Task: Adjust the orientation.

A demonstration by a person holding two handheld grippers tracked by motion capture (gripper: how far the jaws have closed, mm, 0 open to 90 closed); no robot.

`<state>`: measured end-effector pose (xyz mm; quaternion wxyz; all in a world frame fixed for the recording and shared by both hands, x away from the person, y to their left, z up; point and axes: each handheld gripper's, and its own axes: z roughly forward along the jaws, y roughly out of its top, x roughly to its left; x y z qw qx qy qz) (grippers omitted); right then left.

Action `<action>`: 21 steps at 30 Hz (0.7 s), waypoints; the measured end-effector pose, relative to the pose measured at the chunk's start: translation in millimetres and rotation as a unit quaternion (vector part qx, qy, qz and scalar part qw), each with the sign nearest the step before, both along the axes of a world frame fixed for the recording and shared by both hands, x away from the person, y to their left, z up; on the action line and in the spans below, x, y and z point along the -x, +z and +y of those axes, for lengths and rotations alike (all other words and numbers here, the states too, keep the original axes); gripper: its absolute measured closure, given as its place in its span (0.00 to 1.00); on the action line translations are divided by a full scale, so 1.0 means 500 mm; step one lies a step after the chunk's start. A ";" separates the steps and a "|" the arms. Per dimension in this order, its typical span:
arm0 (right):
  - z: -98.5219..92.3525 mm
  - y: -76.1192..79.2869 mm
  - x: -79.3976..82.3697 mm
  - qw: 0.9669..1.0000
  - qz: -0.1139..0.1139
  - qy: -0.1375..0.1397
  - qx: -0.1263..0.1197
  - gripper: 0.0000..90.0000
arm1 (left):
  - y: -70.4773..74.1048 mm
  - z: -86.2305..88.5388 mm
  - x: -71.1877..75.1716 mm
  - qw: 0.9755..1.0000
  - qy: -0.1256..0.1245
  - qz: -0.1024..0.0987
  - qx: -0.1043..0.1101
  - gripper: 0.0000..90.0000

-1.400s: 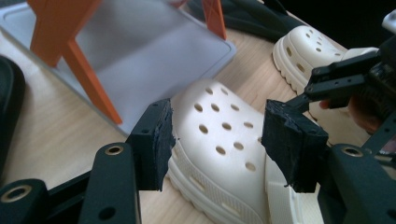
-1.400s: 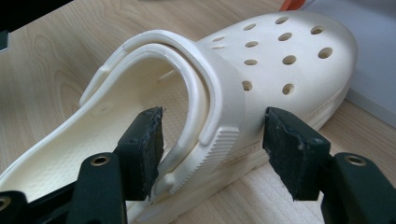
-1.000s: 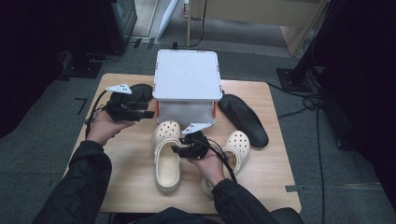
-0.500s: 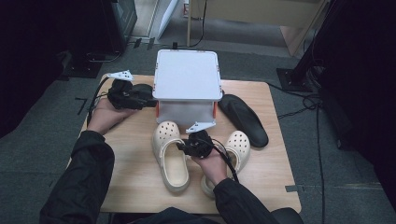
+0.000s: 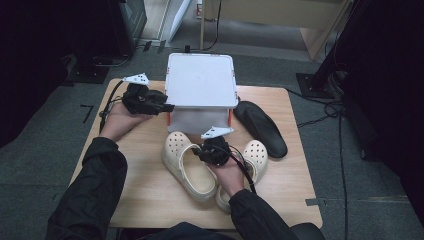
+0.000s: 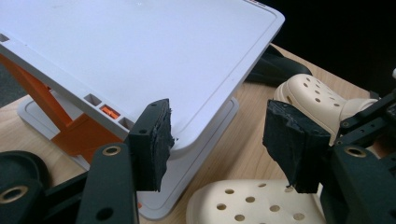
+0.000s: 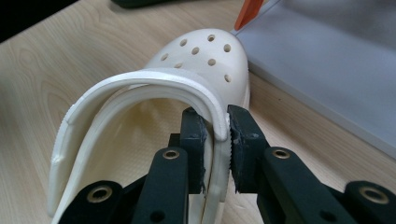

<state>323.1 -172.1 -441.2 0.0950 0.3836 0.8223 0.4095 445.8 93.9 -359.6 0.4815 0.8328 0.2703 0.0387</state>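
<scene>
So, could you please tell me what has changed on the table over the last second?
The right tongs have just been closing and now pinch the side wall and strap of the left cream perforated foam clog. The left tongs have drifted, open, toward the white lidded plastic box. The box, the other clog and the black insole stayed put.

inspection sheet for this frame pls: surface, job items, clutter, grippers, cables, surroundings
Surface: wooden table, bare wood near the front edge.
Job's things: two cream clogs; left clog gripped at its side wall, right clog lying beside it.
Clutter: white lidded box with orange latches; black insole to its right.
Grippers: right gripper has just been closing, jaws pressed on the clog wall; left gripper open, beside the box corner.
Cables: black cable trailing over the right hand; more on the floor.
Surroundings: grey carpet, dark furniture.
</scene>
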 end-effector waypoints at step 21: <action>0.011 0.025 -0.118 0.992 -0.047 -0.114 -0.001 0.86 | -0.003 0.000 -0.007 1.000 0.003 0.004 0.008 0.48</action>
